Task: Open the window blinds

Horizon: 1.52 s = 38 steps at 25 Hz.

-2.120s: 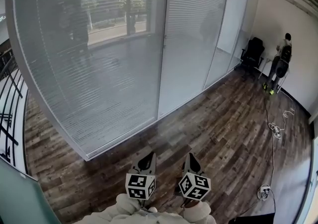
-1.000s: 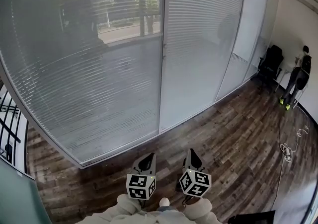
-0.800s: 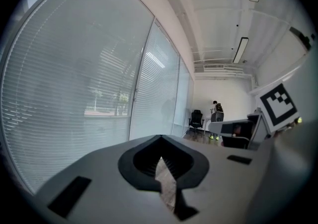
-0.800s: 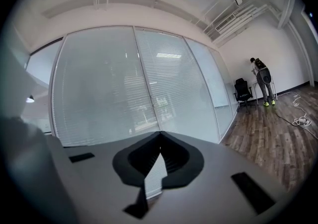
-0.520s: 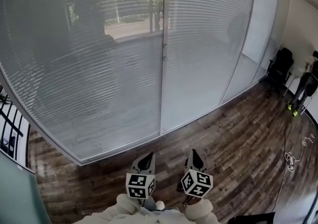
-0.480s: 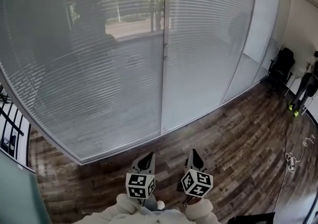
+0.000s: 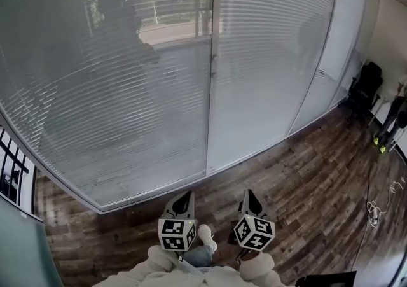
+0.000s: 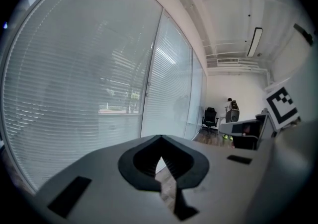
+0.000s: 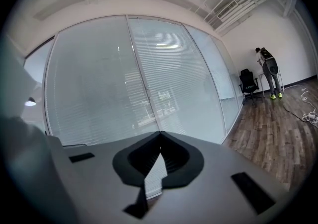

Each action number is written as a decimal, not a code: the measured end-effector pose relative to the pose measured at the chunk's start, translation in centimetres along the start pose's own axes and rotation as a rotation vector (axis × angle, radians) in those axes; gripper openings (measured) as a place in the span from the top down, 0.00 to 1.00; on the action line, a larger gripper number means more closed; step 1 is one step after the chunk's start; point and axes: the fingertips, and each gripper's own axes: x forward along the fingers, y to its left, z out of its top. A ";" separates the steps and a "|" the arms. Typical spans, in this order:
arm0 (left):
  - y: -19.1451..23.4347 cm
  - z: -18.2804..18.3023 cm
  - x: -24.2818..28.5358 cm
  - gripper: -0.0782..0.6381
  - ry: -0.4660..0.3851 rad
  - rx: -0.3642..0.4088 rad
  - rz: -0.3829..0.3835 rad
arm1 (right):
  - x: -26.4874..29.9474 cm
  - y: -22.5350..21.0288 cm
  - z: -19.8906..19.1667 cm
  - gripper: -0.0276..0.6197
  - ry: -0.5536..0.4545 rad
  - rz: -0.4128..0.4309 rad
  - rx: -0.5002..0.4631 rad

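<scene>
Closed slatted blinds [image 7: 121,95] hang behind a long glass wall, with a second blind panel [image 7: 267,50] right of an upright frame post [image 7: 213,88]. A small fitting [image 7: 214,58] sits on that post at mid height. At the bottom of the head view my left gripper [image 7: 184,198] and right gripper [image 7: 249,195] point toward the wall, side by side, still well short of the glass. Both are shut with nothing in them. The left gripper view shows its closed tips [image 8: 160,138] before the blinds [image 8: 74,94]. The right gripper view shows the same [image 9: 160,133], with the blinds [image 9: 94,89] ahead.
The floor is dark wood planks [image 7: 305,177]. A black office chair [image 7: 365,85] and a standing person [image 7: 391,123] are at the far right by a white wall. A cable [image 7: 375,209] lies on the floor there. A black railing [image 7: 9,171] shows at the left edge.
The glass wall and blinds have come closer and fill more of the head view. The chair and person have slid toward the right edge. Both grippers stay shut, side by side.
</scene>
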 end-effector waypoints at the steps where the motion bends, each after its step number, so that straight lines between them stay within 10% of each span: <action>1: 0.4 0.4 1.1 0.89 -0.002 -0.004 0.006 | 1.3 0.0 0.4 0.94 0.000 0.007 -0.005; 27: 11.5 8.1 27.1 0.89 -0.079 -0.049 0.164 | 34.3 1.5 9.2 0.94 -0.020 0.231 -0.074; 34: 13.9 10.1 27.2 0.89 -0.052 -0.088 0.297 | 40.6 6.5 16.7 0.94 -0.032 0.420 0.039; 38: 14.7 11.5 27.5 0.89 -0.081 -0.077 0.363 | 44.4 9.4 22.2 0.93 -0.014 0.562 0.271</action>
